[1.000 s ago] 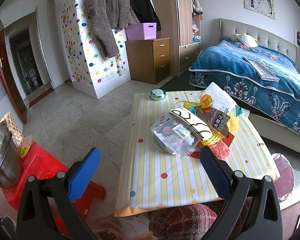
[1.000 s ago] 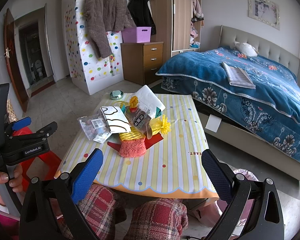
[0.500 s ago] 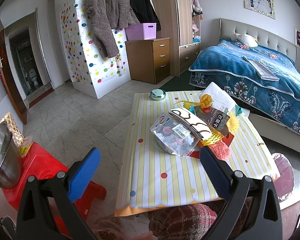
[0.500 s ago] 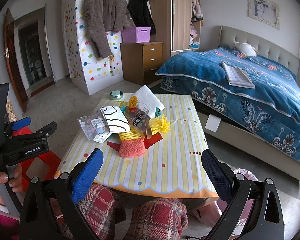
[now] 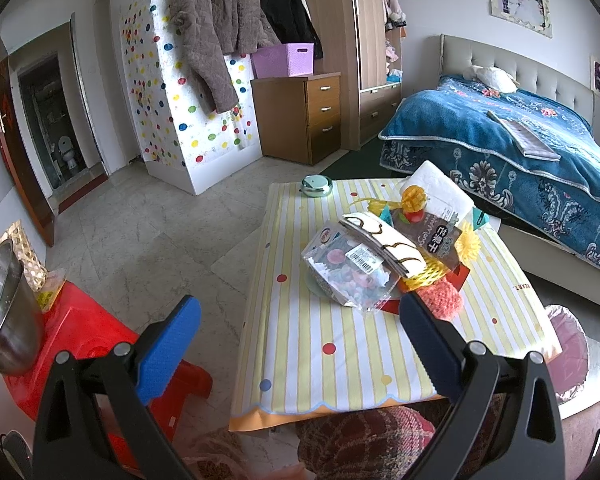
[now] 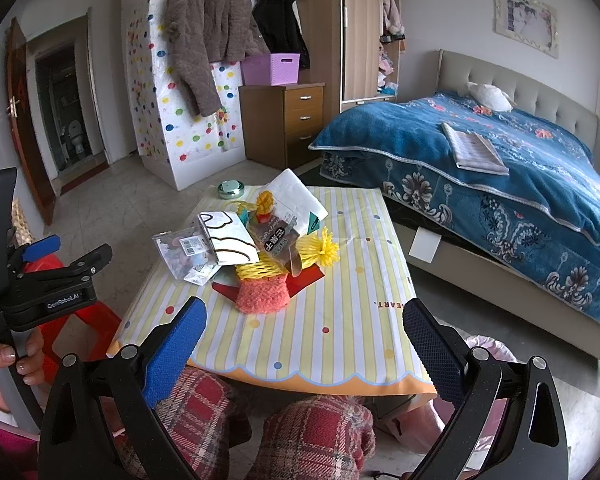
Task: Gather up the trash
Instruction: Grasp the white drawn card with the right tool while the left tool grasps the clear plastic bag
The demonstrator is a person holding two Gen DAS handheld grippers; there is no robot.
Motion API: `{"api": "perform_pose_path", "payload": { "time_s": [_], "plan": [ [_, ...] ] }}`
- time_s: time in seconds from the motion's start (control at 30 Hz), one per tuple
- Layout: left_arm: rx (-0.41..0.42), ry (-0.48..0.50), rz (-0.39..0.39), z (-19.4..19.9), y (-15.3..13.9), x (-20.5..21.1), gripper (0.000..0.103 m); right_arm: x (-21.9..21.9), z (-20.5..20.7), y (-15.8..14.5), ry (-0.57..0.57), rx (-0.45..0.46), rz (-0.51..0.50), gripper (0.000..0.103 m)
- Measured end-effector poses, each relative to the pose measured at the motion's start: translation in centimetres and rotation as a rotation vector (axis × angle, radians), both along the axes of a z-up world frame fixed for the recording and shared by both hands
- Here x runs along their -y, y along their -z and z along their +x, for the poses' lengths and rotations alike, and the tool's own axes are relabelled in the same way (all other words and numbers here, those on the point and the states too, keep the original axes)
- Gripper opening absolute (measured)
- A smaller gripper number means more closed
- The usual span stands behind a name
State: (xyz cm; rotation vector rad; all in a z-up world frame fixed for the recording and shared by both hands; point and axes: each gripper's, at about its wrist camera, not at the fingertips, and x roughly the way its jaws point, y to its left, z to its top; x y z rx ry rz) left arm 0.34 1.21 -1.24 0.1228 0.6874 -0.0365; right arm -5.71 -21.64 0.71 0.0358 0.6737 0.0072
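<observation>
Trash pile (image 6: 256,252) on table (image 6: 340,320), ahead of both jaws.
Left gripper (image 5: 300,344) and right gripper (image 6: 304,344): jaws wide apart, holding nothing, short of the table's near edge.

The desk (image 6: 352,280) wears a smooth striped cloth with a slight sheen; the clear bag (image 5: 346,270) is glossy crinkled plastic; the orange net (image 6: 262,294) looks like soft rough foam mesh; the left gripper (image 5: 298,338) has matt black plastic arms and blue textured pads (image 5: 168,348); the bowl (image 5: 4,308) is shiny metal; the floor (image 5: 148,240) is polished stone tile.
</observation>
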Motion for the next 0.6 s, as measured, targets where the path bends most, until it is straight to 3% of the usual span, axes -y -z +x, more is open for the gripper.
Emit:
{"api": "perform_pose_path", "payload": {
  "time_s": [0.17,0.33,0.6],
  "plan": [
    [-0.033,-0.036,0.013,1.0,1.7,-0.4,0.097,0.1,0.9,1.0,-0.025,0.05,0.001,0.098],
    [-0.086,-0.052,-0.028,2.8,3.6,-1.5,0.097,-0.5,3.1,2.7,-0.065,0.099,0.002,0.098],
    [-0.102,-0.083,-0.014,5.0,5.6,-3.1,0.097,-4.8,8.0,5.9,-0.156,0.028,-0.115,0.097]
  ]
}}
